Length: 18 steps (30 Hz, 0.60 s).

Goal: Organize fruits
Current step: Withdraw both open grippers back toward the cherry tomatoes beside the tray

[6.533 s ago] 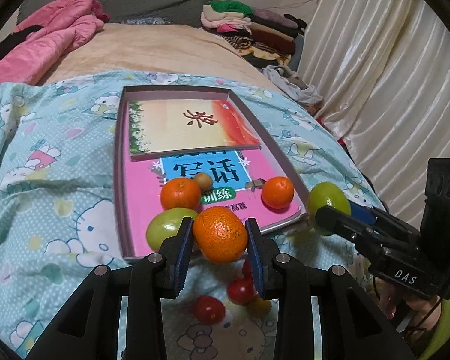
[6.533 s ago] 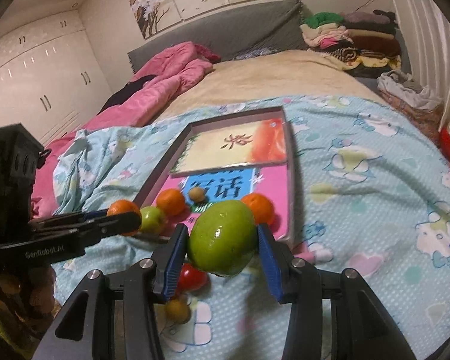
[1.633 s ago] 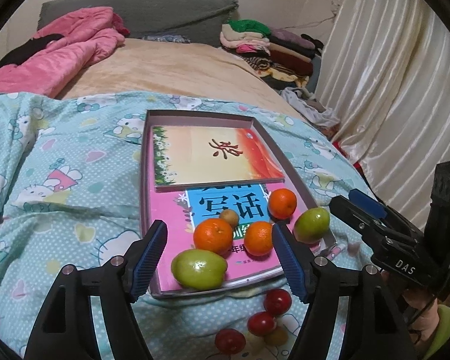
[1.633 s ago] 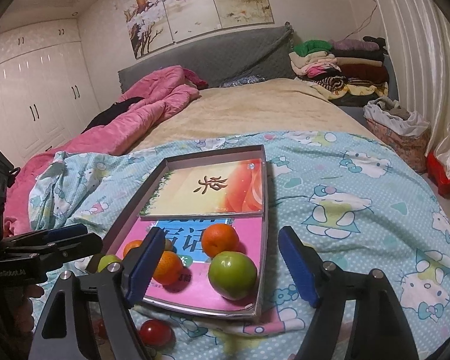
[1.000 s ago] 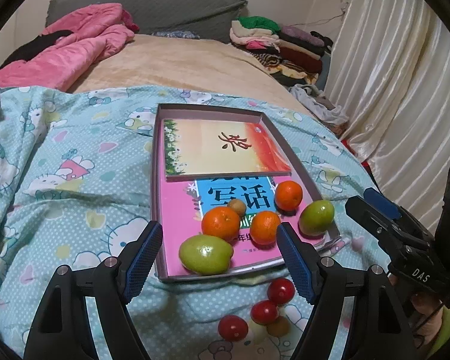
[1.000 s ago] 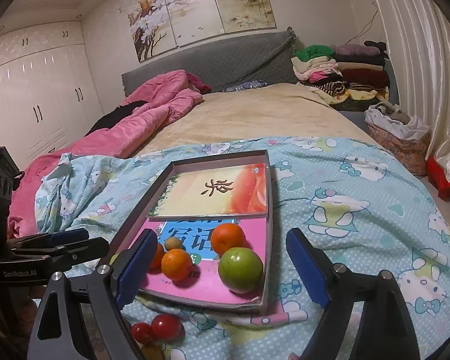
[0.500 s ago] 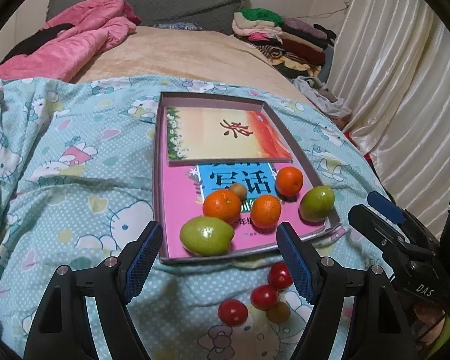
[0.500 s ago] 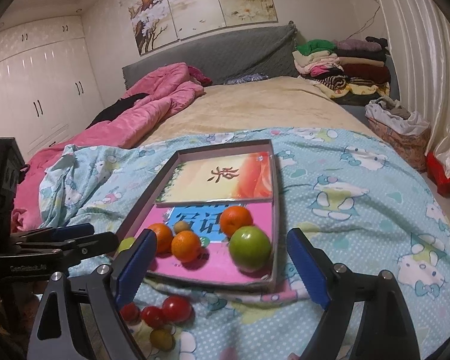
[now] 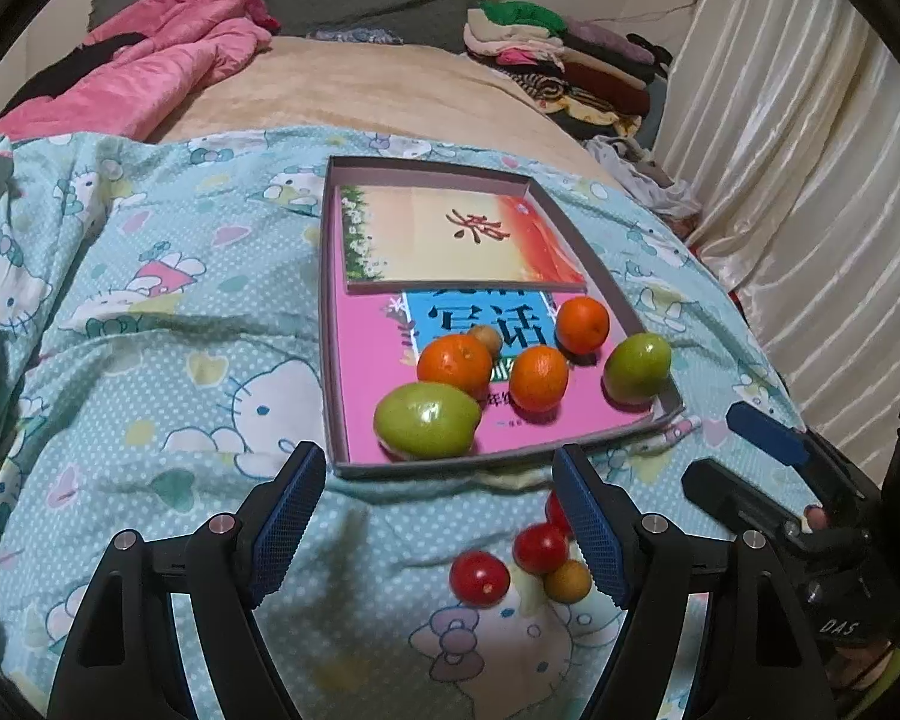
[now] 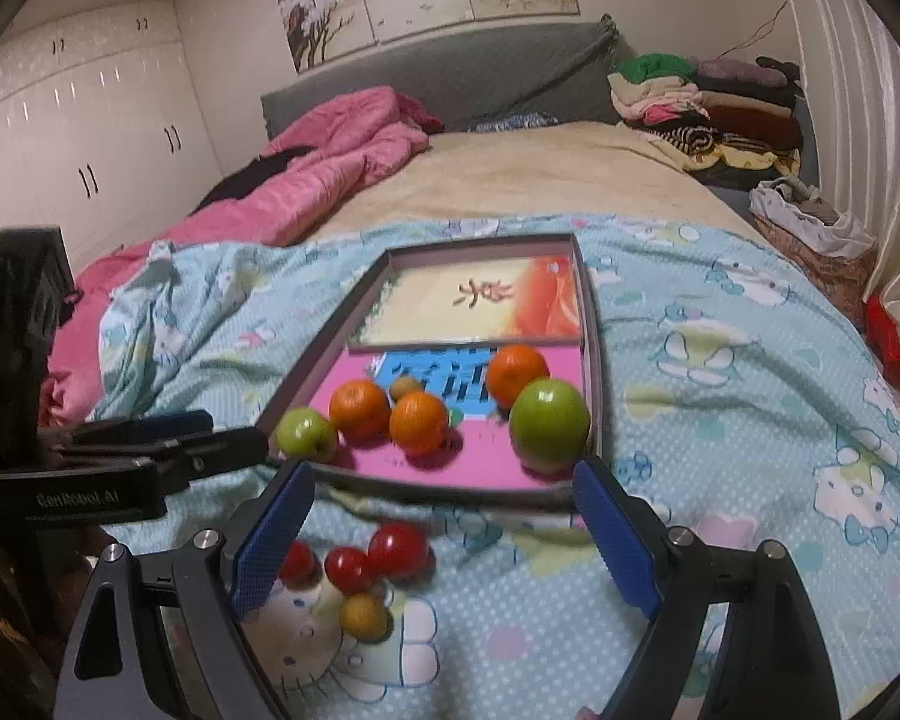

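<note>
A shallow cardboard box (image 9: 337, 324) (image 10: 591, 372) lies on the blue bedspread with books inside. In its near end sit three oranges (image 9: 455, 365) (image 10: 417, 422), two green fruits (image 9: 428, 427) (image 10: 549, 416) and a small brown fruit (image 9: 487, 337). In front of the box, on the bedspread, lie three red cherry tomatoes (image 9: 479, 578) (image 10: 398, 548) and a small yellow-brown fruit (image 9: 566, 581) (image 10: 363, 615). My left gripper (image 9: 438, 525) stands open over the box's near edge, nothing between its pads. My right gripper (image 10: 441, 540) is open above the tomatoes, also empty.
A pink quilt (image 9: 150, 72) is heaped at the head of the bed. Folded clothes (image 10: 708, 108) are stacked at the far right, with a curtain (image 9: 810, 180) beside the bed. White wardrobes (image 10: 78, 144) line the left wall. The other gripper shows at each view's side.
Both views have drawn back and tipped down a little, bringing the tomatoes further into sight. The right gripper drifted sideways. Both grippers stay open and the fruits lie still.
</note>
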### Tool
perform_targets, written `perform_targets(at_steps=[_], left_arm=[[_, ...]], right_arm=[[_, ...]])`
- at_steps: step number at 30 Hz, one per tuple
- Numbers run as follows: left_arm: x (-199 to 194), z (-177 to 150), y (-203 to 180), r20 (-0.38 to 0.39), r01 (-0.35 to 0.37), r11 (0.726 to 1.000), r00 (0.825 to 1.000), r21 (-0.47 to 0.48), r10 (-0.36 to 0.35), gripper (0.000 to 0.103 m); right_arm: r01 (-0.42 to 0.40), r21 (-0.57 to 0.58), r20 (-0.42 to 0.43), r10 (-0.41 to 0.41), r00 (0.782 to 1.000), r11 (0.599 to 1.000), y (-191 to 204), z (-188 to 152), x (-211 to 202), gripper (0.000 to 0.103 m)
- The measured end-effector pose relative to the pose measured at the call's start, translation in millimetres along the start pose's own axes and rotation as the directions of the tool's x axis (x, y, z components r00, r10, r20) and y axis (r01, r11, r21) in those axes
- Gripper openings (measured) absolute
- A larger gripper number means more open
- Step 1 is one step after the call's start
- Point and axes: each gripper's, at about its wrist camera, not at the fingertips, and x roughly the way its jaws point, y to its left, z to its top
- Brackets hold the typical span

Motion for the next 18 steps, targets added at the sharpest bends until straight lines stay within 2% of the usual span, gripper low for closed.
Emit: perform_targets(at_steps=[8, 13, 18], left_arm=[[-0.5, -11.7, 2.8, -0.052, -0.013, 1.000, 0.999, 0.024, 0.014, 0.079], [3.1, -20.3, 4.4, -0.094, 0.006, 1.000, 0.996, 0.017, -0.005, 0.079], [10.3, -24.7, 4.0, -0.128, 0.007, 1.000, 0.992, 0.019, -0.004, 0.079]], right_arm=[[0.007, -0.010, -0.102, -0.008, 0.995, 1.000, 5.0, -18.4, 7.0, 0.088], [-0.005, -0.010, -0.142, 0.003, 0.990, 1.000, 7.2, -24.9, 11.1, 0.088], [-0.006, -0.041, -0.206, -0.003, 0.978, 0.999, 14.1, -32.5, 25.4, 0.088]])
